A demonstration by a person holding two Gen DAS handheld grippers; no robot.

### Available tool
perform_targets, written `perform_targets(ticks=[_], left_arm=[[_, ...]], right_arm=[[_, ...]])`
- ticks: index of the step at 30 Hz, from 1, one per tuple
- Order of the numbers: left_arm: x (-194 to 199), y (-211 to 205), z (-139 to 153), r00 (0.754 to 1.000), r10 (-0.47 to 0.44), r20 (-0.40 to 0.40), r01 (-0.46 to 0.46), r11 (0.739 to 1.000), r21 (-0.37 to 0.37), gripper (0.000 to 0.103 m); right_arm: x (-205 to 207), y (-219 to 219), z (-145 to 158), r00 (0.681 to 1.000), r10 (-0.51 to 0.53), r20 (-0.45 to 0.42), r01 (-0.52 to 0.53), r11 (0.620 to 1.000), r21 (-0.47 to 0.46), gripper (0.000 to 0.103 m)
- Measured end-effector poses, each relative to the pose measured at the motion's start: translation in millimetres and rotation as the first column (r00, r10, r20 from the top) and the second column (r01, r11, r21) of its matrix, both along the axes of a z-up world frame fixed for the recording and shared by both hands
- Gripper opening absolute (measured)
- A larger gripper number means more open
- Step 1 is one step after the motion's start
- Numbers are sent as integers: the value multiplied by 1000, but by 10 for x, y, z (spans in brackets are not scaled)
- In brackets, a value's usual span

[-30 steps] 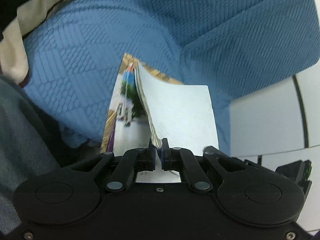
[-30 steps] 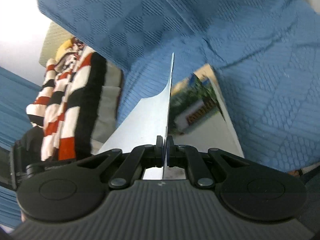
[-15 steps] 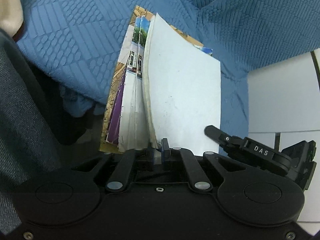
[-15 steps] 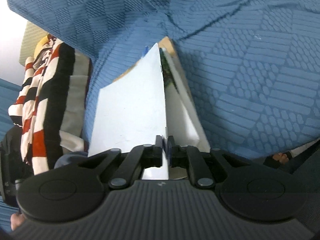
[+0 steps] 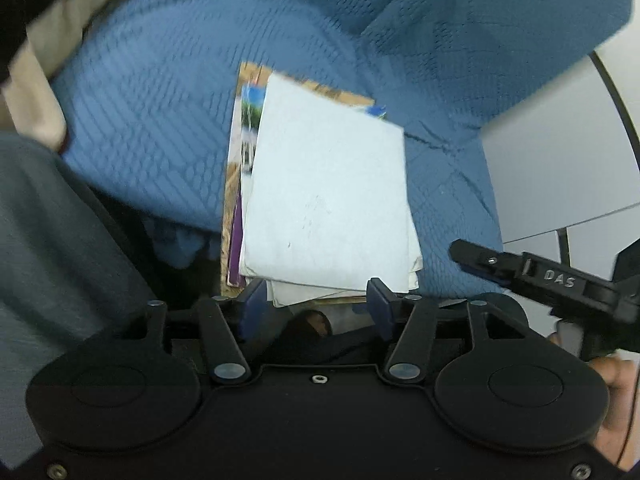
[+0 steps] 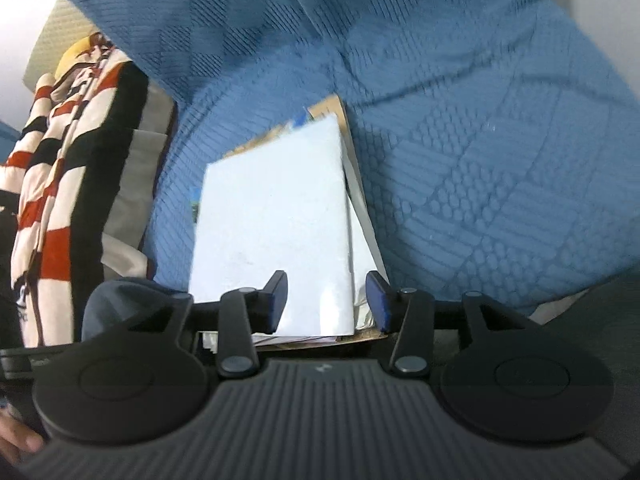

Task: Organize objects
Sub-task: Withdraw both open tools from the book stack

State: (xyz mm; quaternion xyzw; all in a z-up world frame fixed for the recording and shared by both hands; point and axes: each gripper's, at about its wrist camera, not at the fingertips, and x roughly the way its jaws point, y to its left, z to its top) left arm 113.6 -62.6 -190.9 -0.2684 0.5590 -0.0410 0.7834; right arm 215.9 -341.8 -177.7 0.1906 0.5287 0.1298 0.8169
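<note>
On the blue sofa cushion (image 5: 168,128), a closed booklet (image 5: 328,200) lies flat.
Left gripper (image 5: 316,300) and right gripper (image 6: 327,296) have just sprung apart, empty; loose pages could slide off.

Sofa cover (image 5: 152,128) ahead of both claws: mid-blue, quilted in blocks of ribs and small scales. Stack of papers (image 5: 328,200) just beyond the left gripper (image 5: 316,304): top sheet plain white, with purple, green and bright blue print showing at its left edge over a tan backing; both that claw and the right gripper (image 6: 327,298) are black with dark blue pads. Left of the right claw, a blanket (image 6: 60,184) striped red, black and cream.
</note>
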Motion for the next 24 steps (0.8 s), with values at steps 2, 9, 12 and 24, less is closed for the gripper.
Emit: perform_targets(ticks=[2,9,12,24], left_arm=[[-47,5,177,999,0,43,0,1000,-2,60],[-239,-24,918,976,-29,215,17,998,59,82],[-340,-89,1195,962,-55,267,32,995,93,88],[-753,-191,1658,930,-52,363,5,991,131,102]], right_arm=[[-81,8,224,999,-4,51,4,1000,-14,47],[-458,82,1022,969,-5,247,19,998,-55,47],[-663,123,1280,949,0,315,24,997,-73,47],[-1256,276,1550,929,-22,371,55,995,-79,46]])
